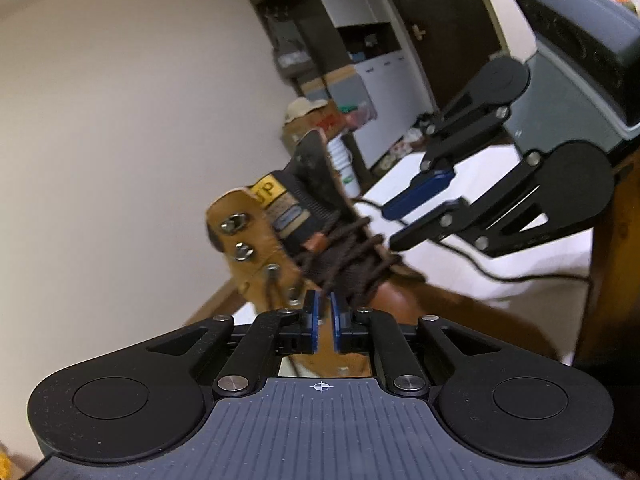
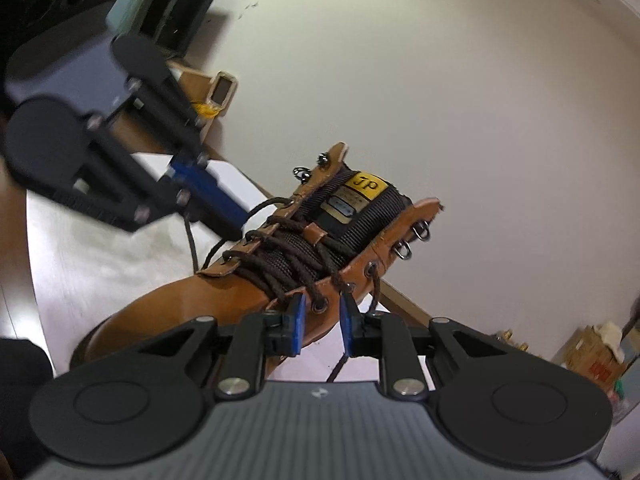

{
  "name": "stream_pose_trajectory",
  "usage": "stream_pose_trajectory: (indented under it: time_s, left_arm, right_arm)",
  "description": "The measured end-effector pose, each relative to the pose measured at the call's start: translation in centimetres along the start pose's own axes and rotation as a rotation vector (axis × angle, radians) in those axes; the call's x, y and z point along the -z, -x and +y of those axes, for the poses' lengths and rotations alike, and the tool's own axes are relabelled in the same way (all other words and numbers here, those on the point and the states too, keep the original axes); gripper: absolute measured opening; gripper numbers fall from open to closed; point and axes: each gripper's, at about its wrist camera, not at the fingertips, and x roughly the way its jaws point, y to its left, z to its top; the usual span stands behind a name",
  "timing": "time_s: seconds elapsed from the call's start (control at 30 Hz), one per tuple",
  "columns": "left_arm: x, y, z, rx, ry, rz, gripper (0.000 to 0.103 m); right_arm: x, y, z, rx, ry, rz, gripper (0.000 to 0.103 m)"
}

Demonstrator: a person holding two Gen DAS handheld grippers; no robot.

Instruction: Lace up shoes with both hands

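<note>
Item: tan leather boot (image 2: 208,300), dark brown lace (image 2: 288,256) crossed up its front, lying on the white table (image 2: 80,272) between my two tools; my left gripper (image 1: 325,316), jaws narrow, a slim gap showing, nothing pinched, at the lacing; my right gripper (image 2: 322,320), jaws moderately apart, straddling the eyelet edge and a hanging lace end, pads not pressing.

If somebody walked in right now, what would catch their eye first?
The tan boot on the white table, half laced with dark brown laces, its yellow tongue label facing up. The right gripper stands open at the boot's near eyelets; the left gripper reaches in from the far side.
</note>
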Motion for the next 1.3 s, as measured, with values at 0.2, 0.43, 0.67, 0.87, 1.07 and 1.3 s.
stream_pose_trajectory:
  time_s: [0.2, 0.43, 0.67, 0.87, 1.07, 1.3]
  left_arm:
    - [-0.2, -1.2, -0.2, 0.034, -0.051, 0.013, 0.01]
    - [-0.3, -2.1, -1.1, 0.03, -0.165, 0.026, 0.011]
    - [-0.6, -2.3, -0.8, 0.062, -0.07, 0.014, 0.003]
    - [-0.7, -1.5, -0.9, 0.067, -0.01, -0.012, 0.003]
    - [-0.4, 0.2, 0.4, 0.021, 0.014, -0.037, 0.009]
    - [-0.9, -1.0, 0.4, -0.026, -0.064, -0.02, 0.011]
  right_arm:
    - [-0.5, -0.6, 0.5, 0.003, 0.094, 0.018, 0.015]
    - [-1.4, -1.4, 1.1, -0.016, 0.225, 0.073, 0.012]
    - [-2.0, -1.4, 0.3, -0.047, 0.169, 0.077, 0.004]
    - [-2.5, -0.3, 0.9, -0.061, 0.12, 0.044, 0.003]
    - [-2.1, 0.8, -0.5, -0.083, 0.068, 0.023, 0.006]
    - [-2.1, -0.1, -0.9, 0.034, 0.136, 0.027, 0.007]
